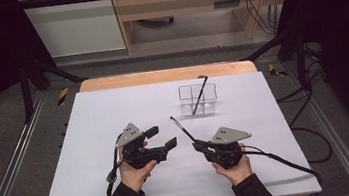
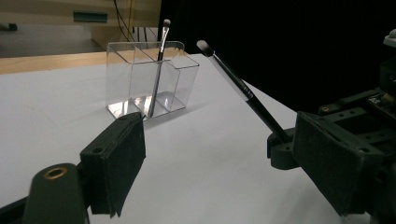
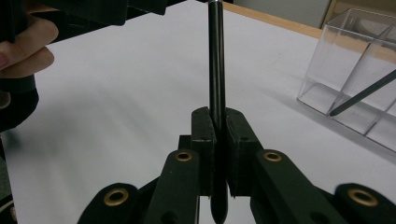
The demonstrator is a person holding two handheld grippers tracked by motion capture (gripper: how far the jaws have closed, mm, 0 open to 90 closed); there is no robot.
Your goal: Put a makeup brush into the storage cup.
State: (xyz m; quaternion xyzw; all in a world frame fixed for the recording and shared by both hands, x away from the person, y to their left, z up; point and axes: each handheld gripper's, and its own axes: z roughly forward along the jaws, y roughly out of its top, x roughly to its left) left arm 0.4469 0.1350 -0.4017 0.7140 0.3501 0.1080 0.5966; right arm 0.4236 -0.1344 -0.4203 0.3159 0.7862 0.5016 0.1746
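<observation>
While clamped in the right gripper [image 1: 197, 144] jaws near its butt, the brush [image 1: 182, 128] (light, stiff, slippery) may pivot; left gripper [image 1: 162, 136] jaws apart.

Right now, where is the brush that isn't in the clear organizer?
The loose makeup brush is clamped by its handle end in the right gripper, right of centre in the high view, angling up toward the clear organizer with its bristle tip between both grippers.

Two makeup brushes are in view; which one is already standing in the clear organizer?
The brush leaning in the clear organizer, bristles up. The other brush is clamped by its handle in the right gripper, above the white table.
</observation>
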